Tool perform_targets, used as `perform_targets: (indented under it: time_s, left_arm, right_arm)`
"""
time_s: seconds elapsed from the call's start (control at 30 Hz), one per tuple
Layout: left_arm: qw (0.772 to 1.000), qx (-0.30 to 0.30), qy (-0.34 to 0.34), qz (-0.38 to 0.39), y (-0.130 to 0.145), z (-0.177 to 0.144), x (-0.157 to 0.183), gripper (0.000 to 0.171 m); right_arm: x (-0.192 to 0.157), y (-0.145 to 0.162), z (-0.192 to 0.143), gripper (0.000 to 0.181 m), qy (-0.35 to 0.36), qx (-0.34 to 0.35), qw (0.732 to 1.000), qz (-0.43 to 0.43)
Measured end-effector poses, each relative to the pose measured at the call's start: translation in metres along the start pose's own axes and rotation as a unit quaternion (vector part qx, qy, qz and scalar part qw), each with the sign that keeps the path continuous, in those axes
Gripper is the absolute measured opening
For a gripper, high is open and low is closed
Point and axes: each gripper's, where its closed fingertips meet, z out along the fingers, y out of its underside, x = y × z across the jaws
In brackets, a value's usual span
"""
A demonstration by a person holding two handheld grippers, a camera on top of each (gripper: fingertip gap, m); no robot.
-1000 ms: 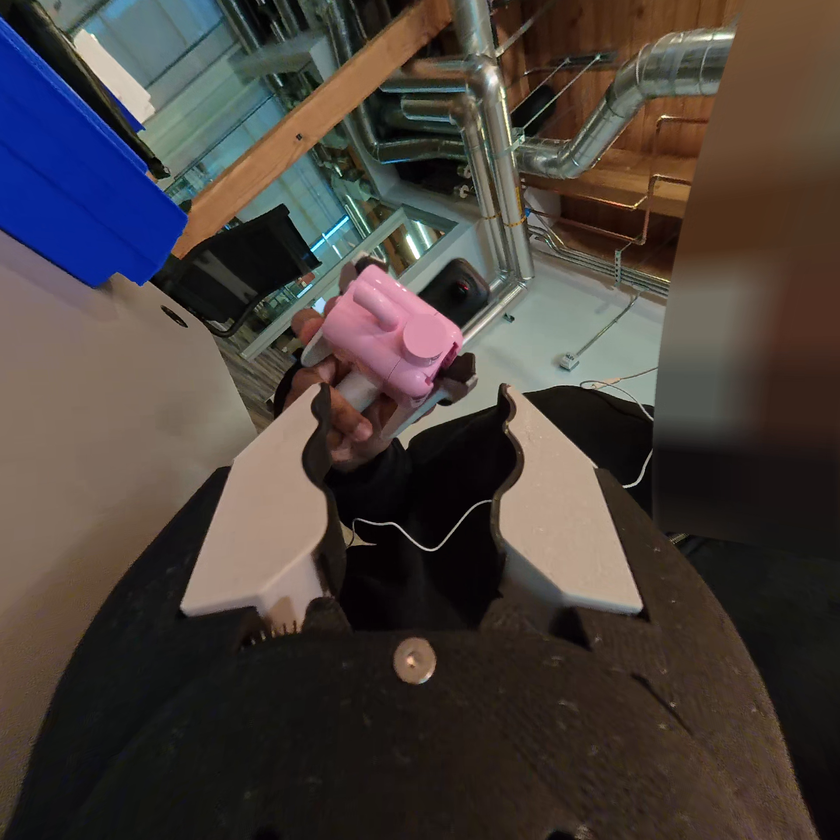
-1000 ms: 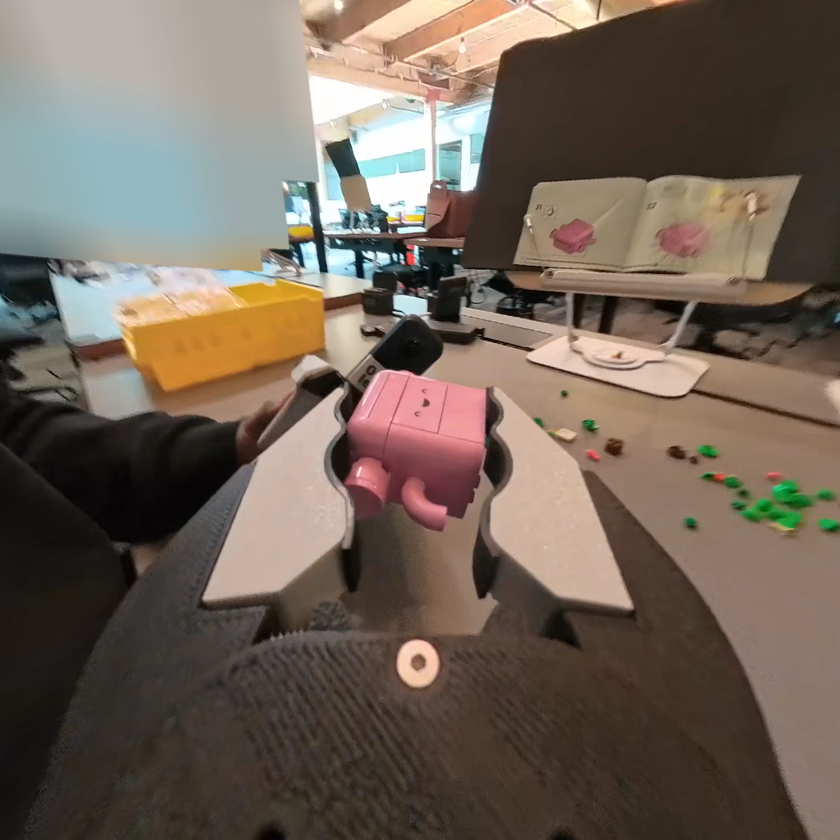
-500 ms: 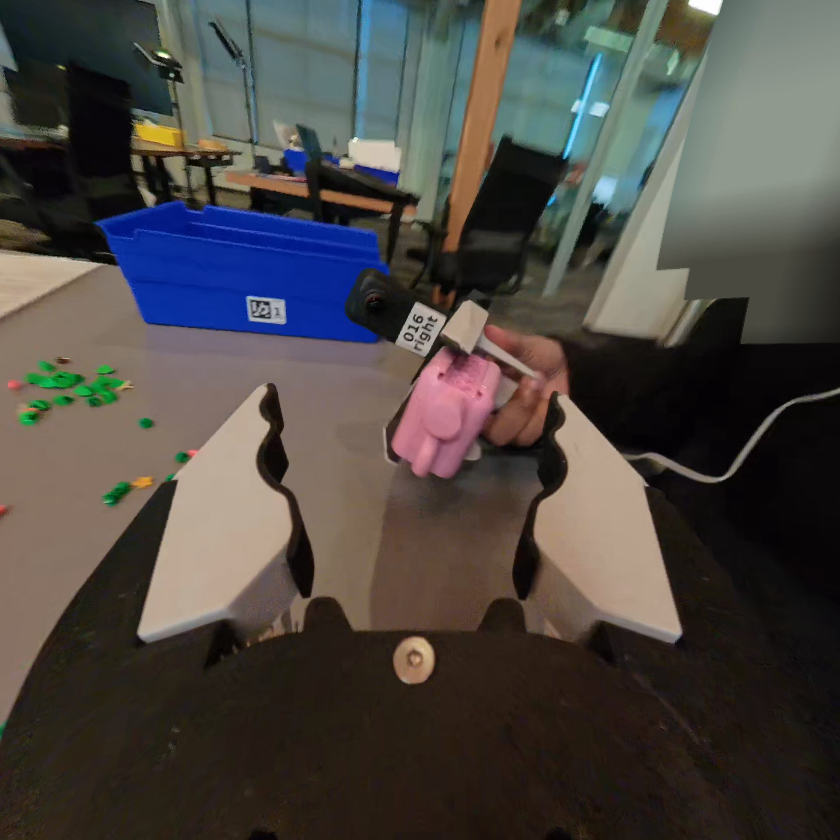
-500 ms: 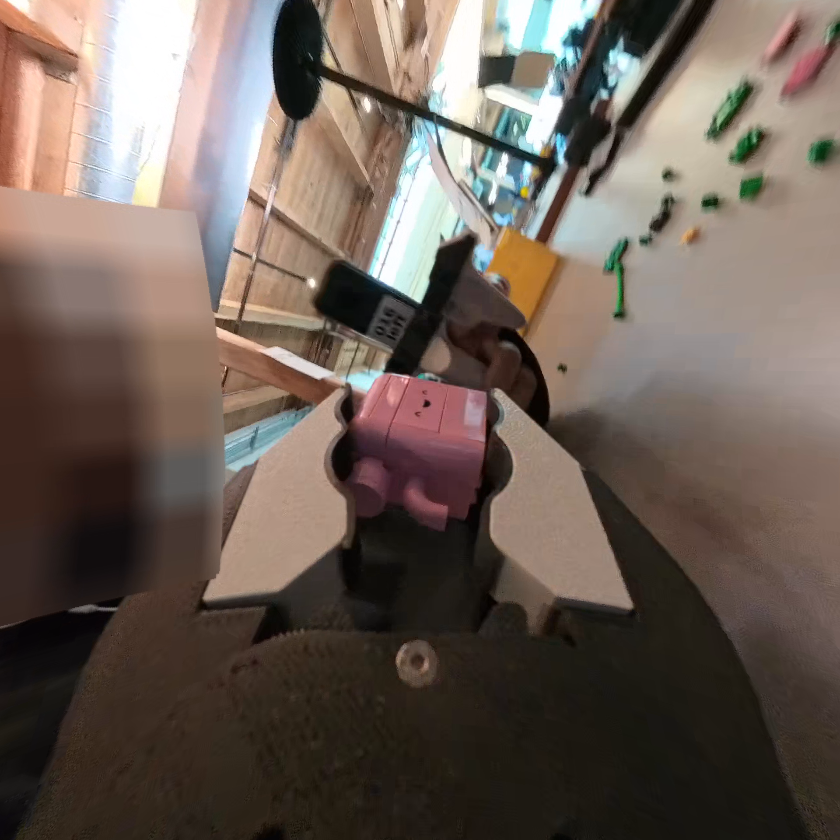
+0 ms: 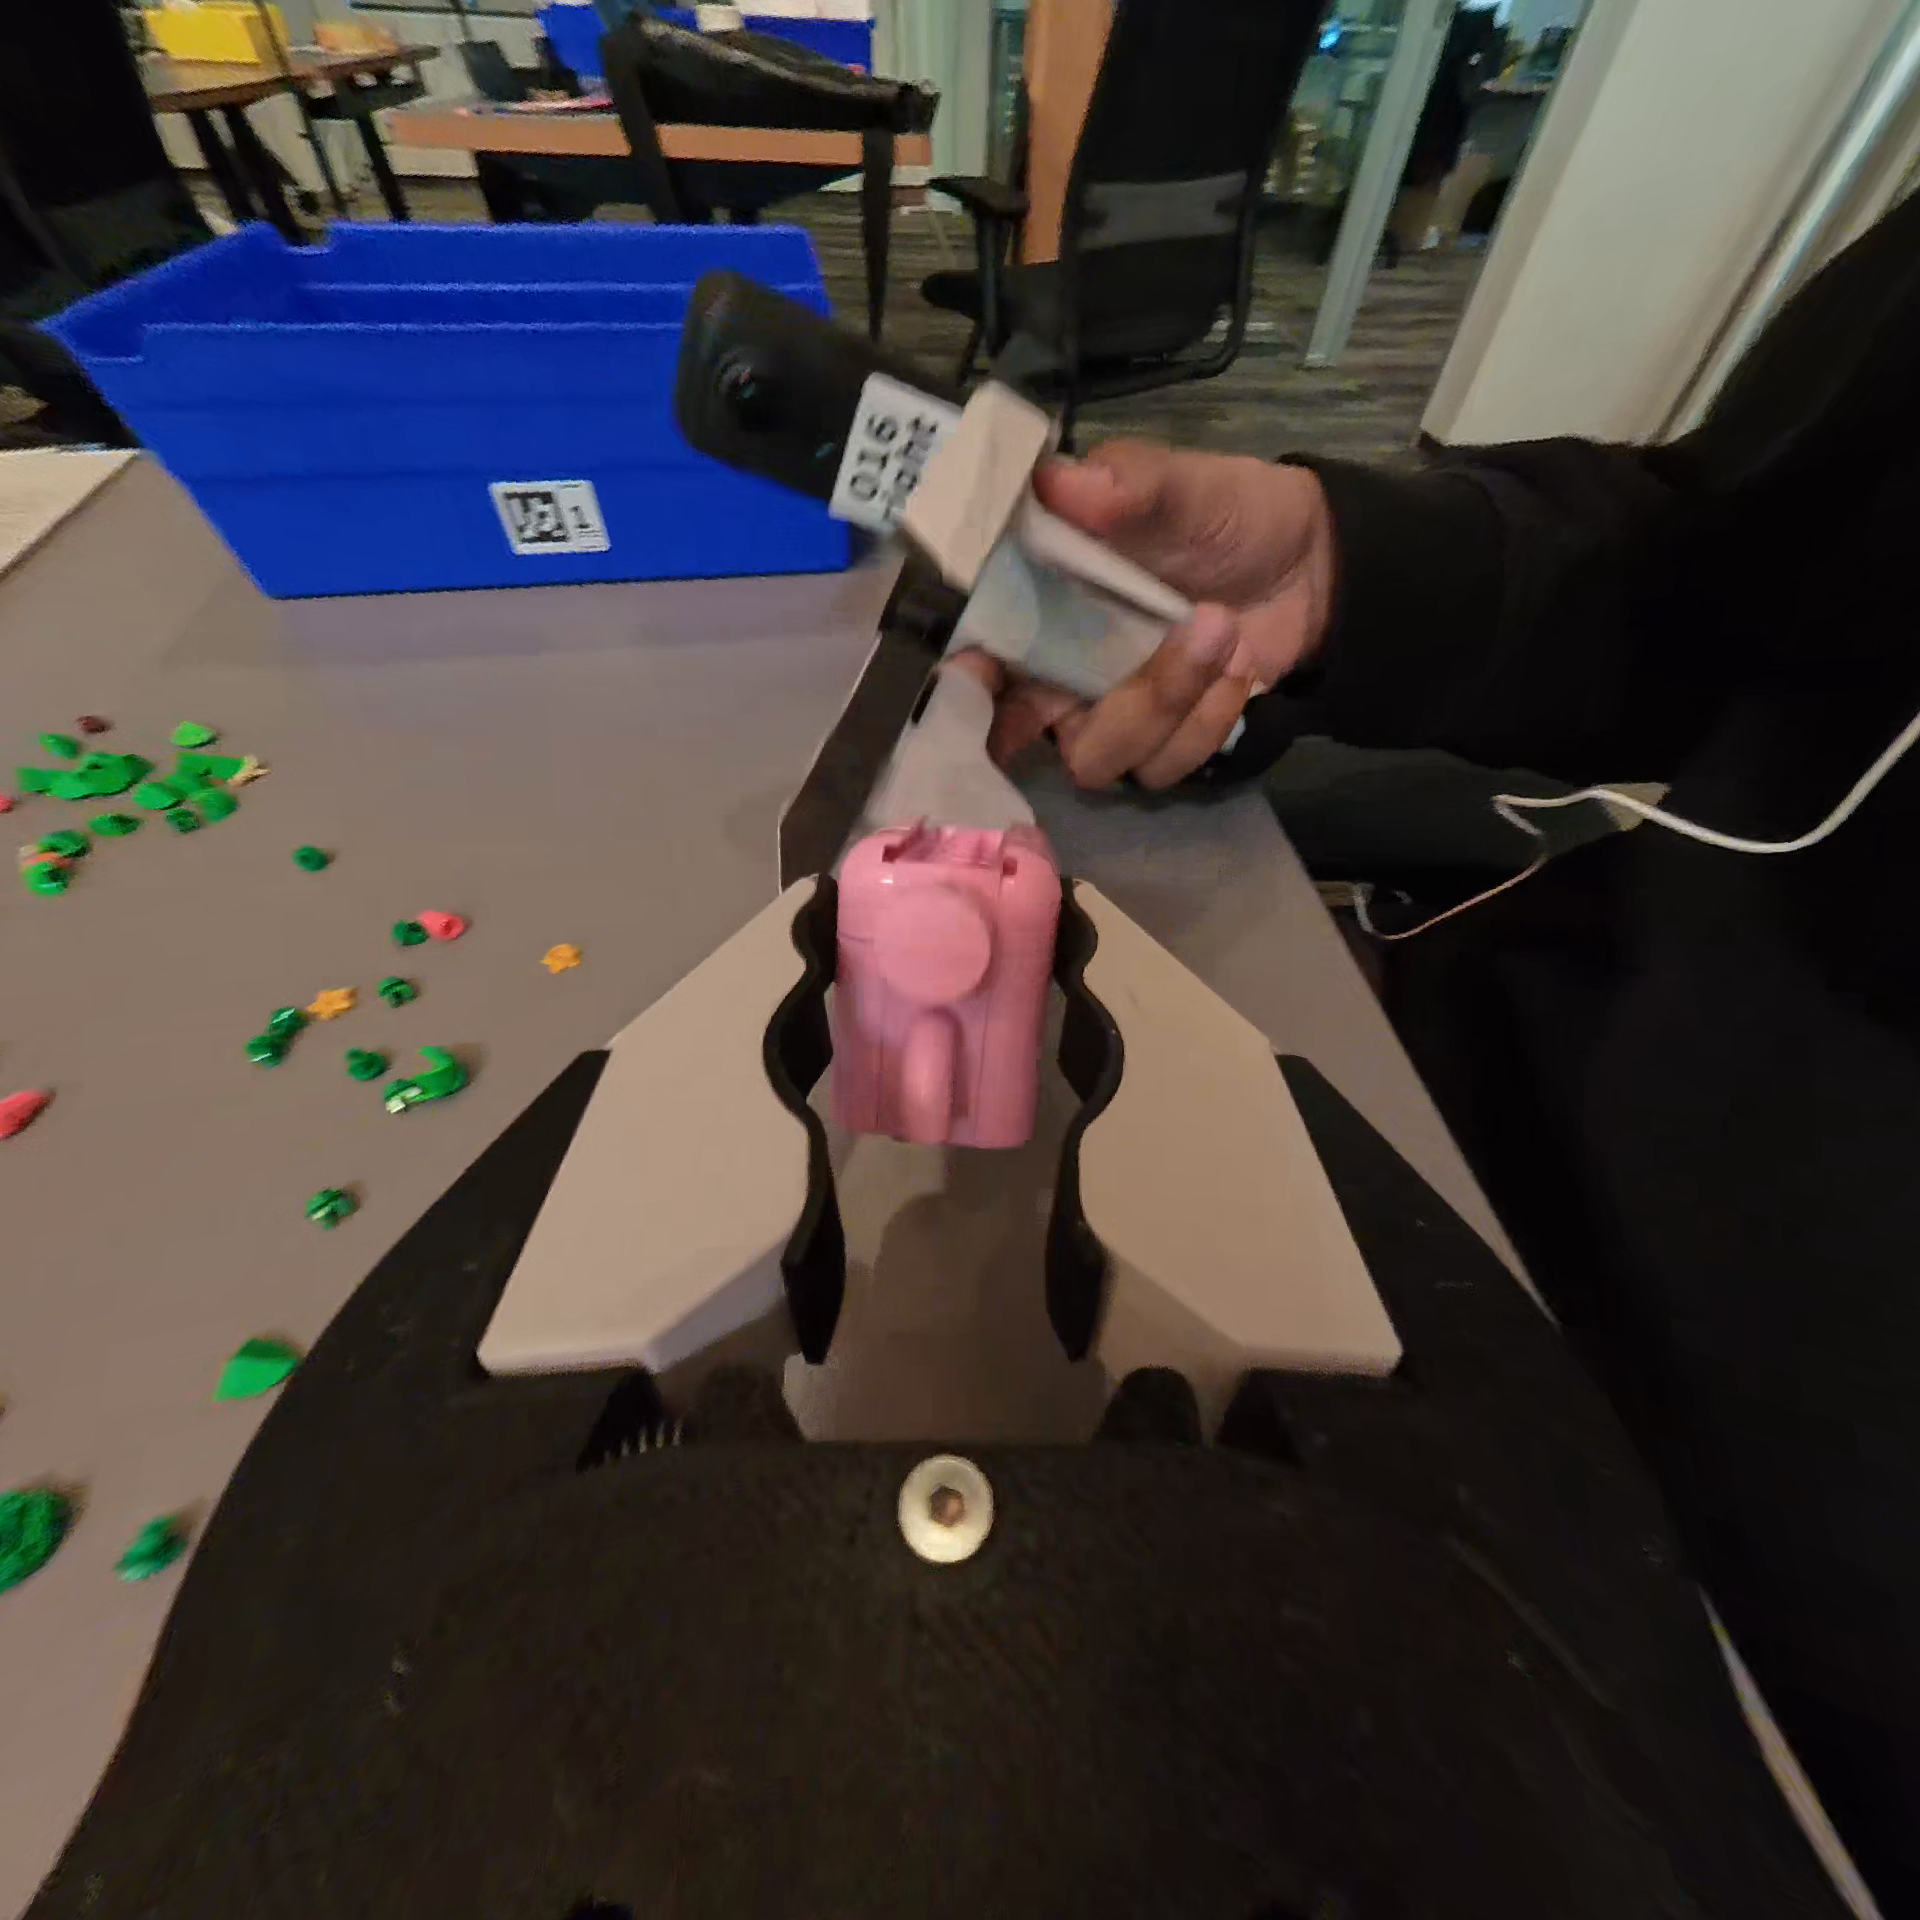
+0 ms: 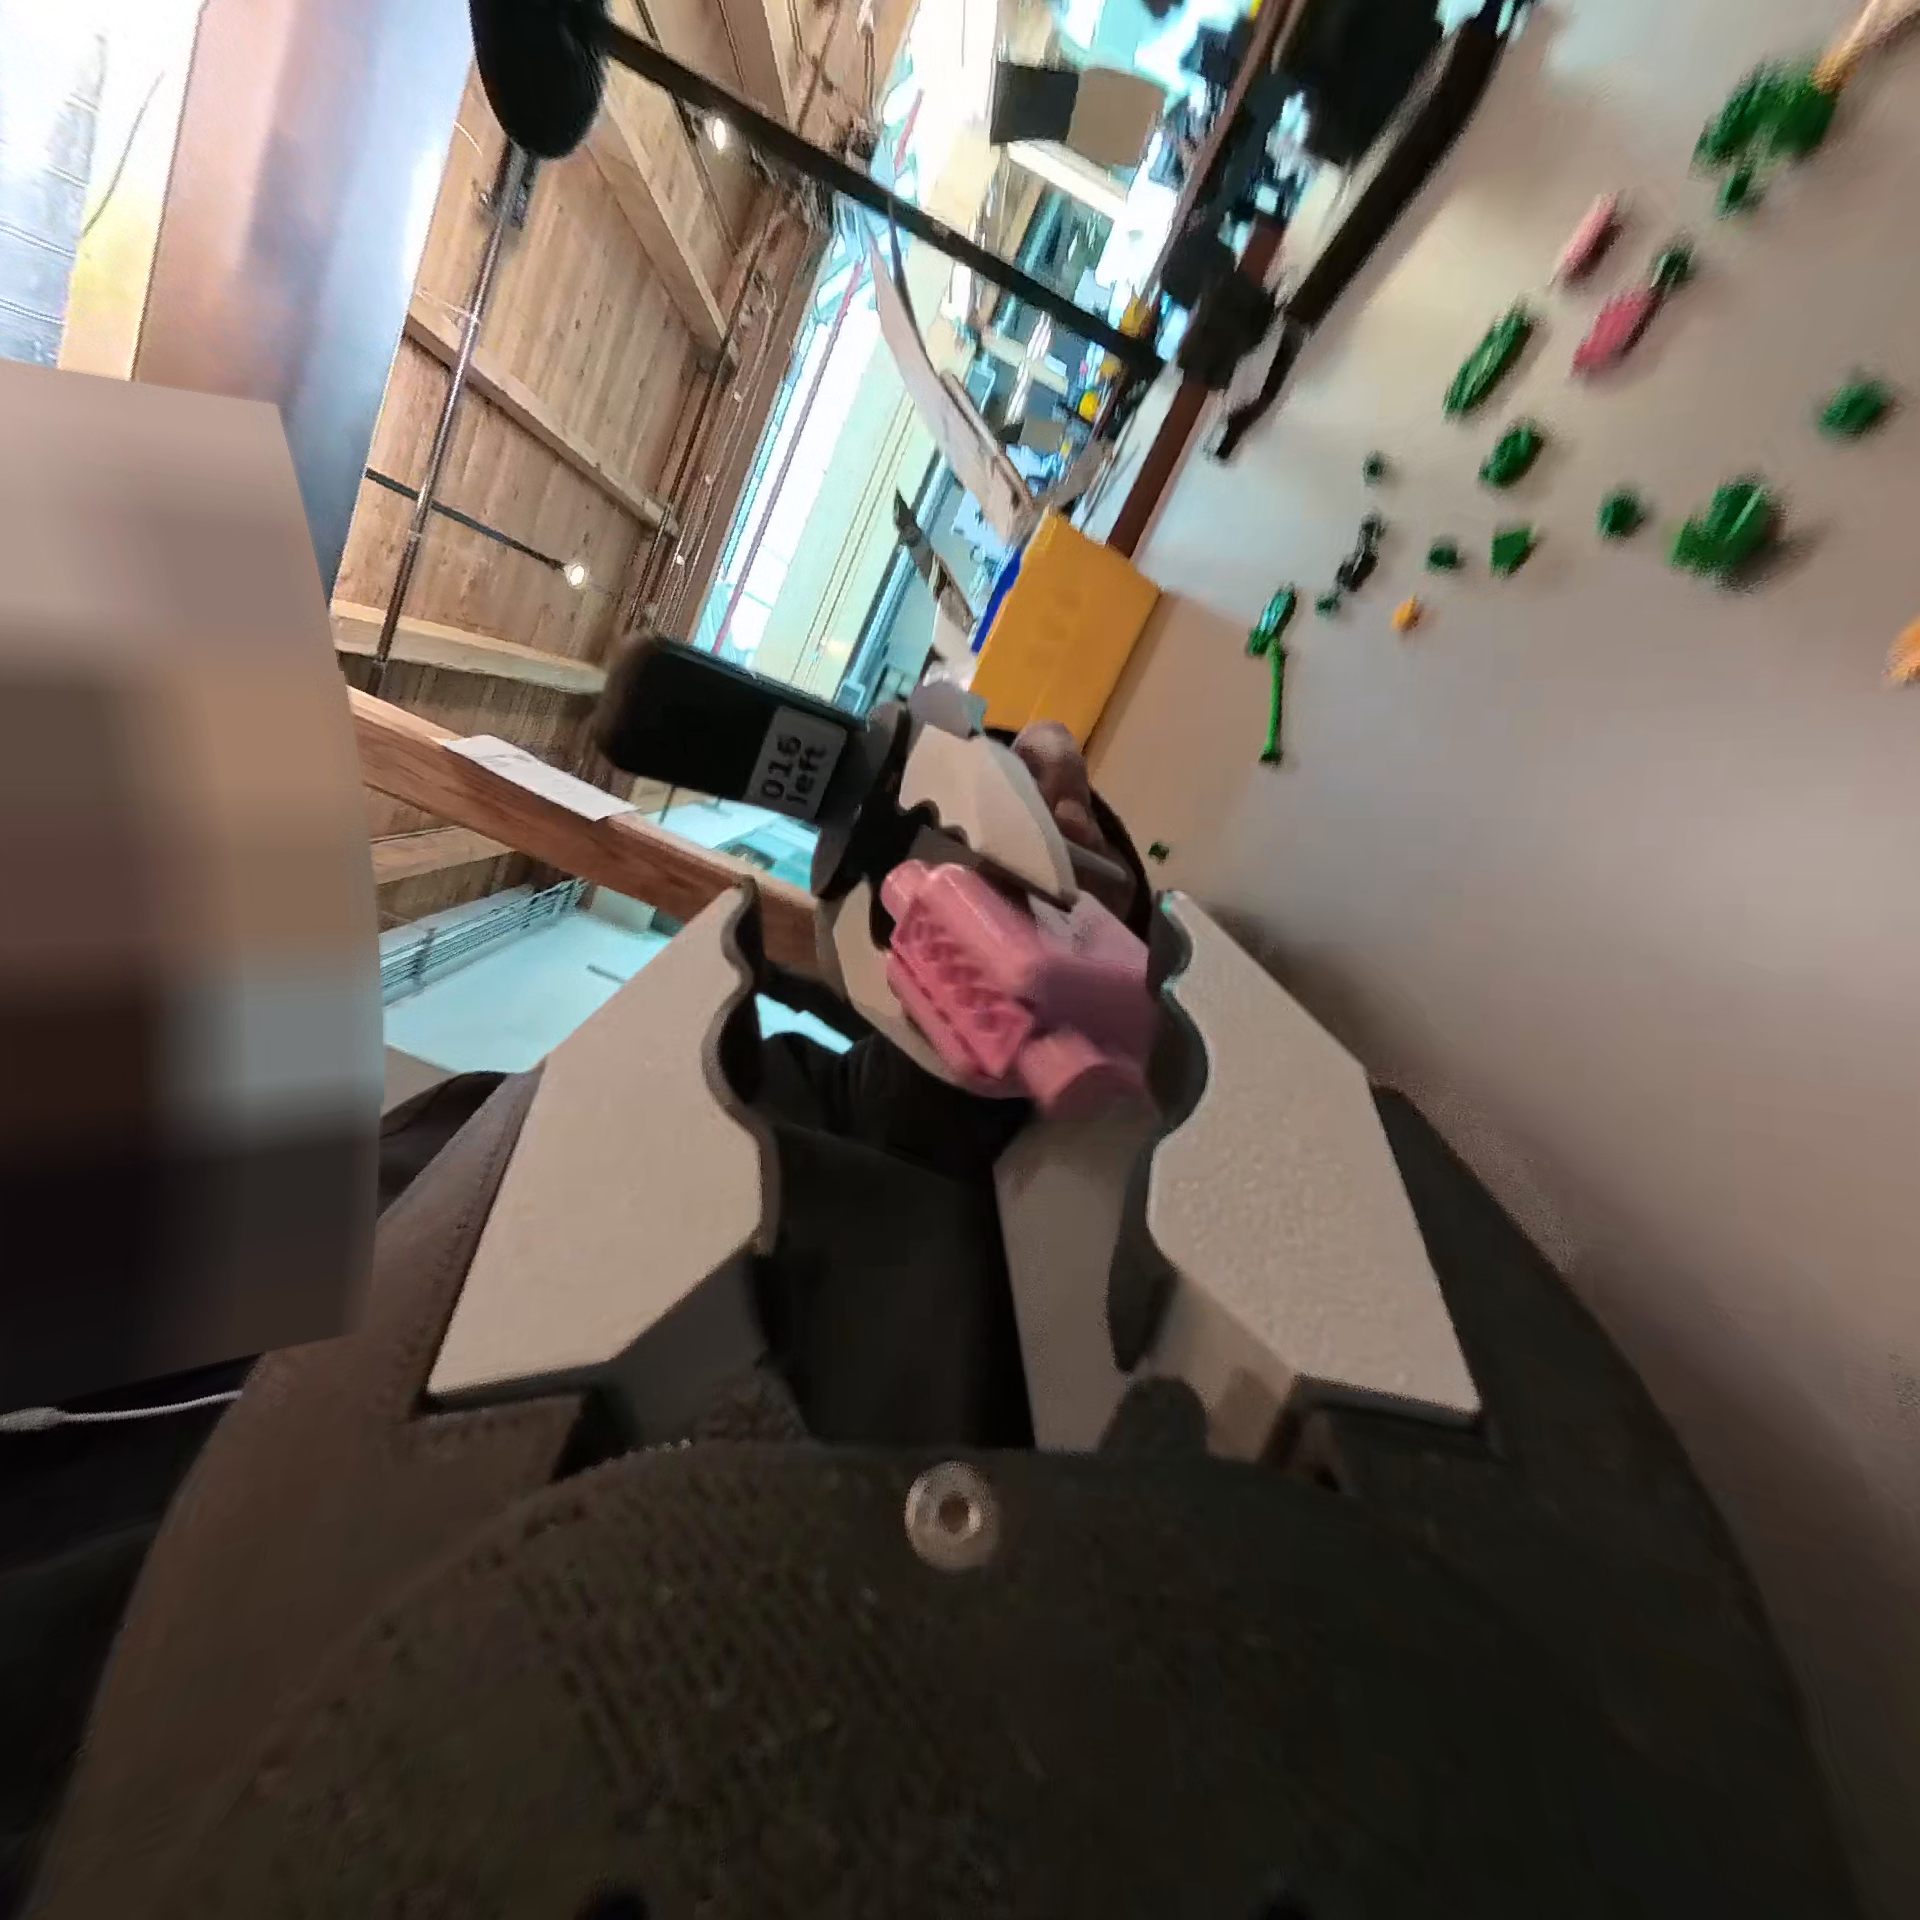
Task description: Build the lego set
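Open-plan office or lab workspace. Grey table (image 5: 540,727) with loose green lego pieces (image 5: 114,779) toward its left edge; blue storage bin (image 5: 416,395) with a tag at the far edge. Black office chair (image 5: 1132,208) and more desks (image 5: 644,135) on carpet behind. Right wrist view: timber wall panelling (image 6: 582,343), yellow bin (image 6: 1060,634).

Pink toy (image 5: 940,1013) between grey fingers (image 5: 675,1164); green bits (image 5: 104,779) scattered left; blue bin (image 5: 416,374) ahead.
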Motion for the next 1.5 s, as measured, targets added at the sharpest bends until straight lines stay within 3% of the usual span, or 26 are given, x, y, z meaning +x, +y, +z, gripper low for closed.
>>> perform_targets:
  time_s: [0.13, 0.3, 0.37, 0.53, 0.6, 0.77, 0.87, 1.0, 1.13, 1.23, 1.33, 1.43, 1.5]
  left_arm:
    - [0.999, -0.029, -0.041, 0.004, 0.010, -0.019, -0.021, 0.036]
    - [0.994, -0.106, -0.010, -0.037, 0.048, -0.033, -0.017, 0.037]
    - [0.993, -0.113, -0.008, -0.032, 0.051, -0.036, -0.014, 0.036]
    - [0.977, -0.212, -0.002, -0.014, 0.084, -0.041, -0.010, 0.037]
    - [0.977, -0.211, 0.002, -0.012, 0.084, -0.040, -0.009, 0.036]
    - [0.977, -0.211, -0.001, -0.019, 0.084, -0.040, -0.011, 0.038]
    - [0.976, -0.214, -0.013, -0.024, 0.085, -0.040, -0.015, 0.053]
    - [0.983, -0.181, -0.014, -0.037, 0.076, -0.043, -0.017, 0.071]
    - [0.993, -0.090, -0.034, -0.073, 0.045, -0.056, -0.030, 0.082]
    - [0.985, 0.011, -0.121, -0.122, 0.016, -0.089, -0.068, 0.067]
    - [0.968, 0.096, -0.169, -0.157, -0.001, -0.132, -0.094, 0.058]
    - [0.951, 0.123, -0.236, -0.155, 0.000, -0.166, -0.113, 0.049]
    - [0.936, 0.128, -0.283, -0.165, 0.005, -0.181, -0.126, 0.040]
  right_arm:
    - [-0.006, -0.032, -0.007, 0.072, 0.041, 0.017, 0.995, -0.089]
    - [-0.009, -0.060, 0.014, 0.064, 0.090, -0.026, 0.970, -0.223]
    - [-0.008, -0.070, 0.028, 0.060, 0.088, -0.043, 0.962, -0.253]
    - [-0.025, -0.103, 0.064, 0.050, -0.013, -0.027, 0.961, -0.276]
    - [-0.015, -0.110, 0.071, 0.046, -0.022, -0.023, 0.954, -0.297]
    - [0.004, -0.104, 0.053, 0.049, -0.042, -0.001, 0.967, -0.250]
    - [0.001, -0.120, 0.039, 0.052, -0.060, 0.037, 0.975, -0.209]
    - [0.000, -0.131, 0.030, 0.053, -0.064, 0.059, 0.976, -0.198]
    - [0.002, -0.137, 0.025, 0.055, -0.027, 0.067, 0.968, -0.239]
    - [0.014, -0.160, 0.010, 0.072, 0.067, 0.123, 0.944, -0.300]
    - [0.010, -0.187, -0.021, 0.076, 0.144, 0.185, 0.900, -0.368]
    - [-0.001, -0.210, -0.058, 0.071, 0.198, 0.244, 0.854, -0.415]
    - [-0.005, -0.216, -0.073, 0.066, 0.213, 0.264, 0.836, -0.430]
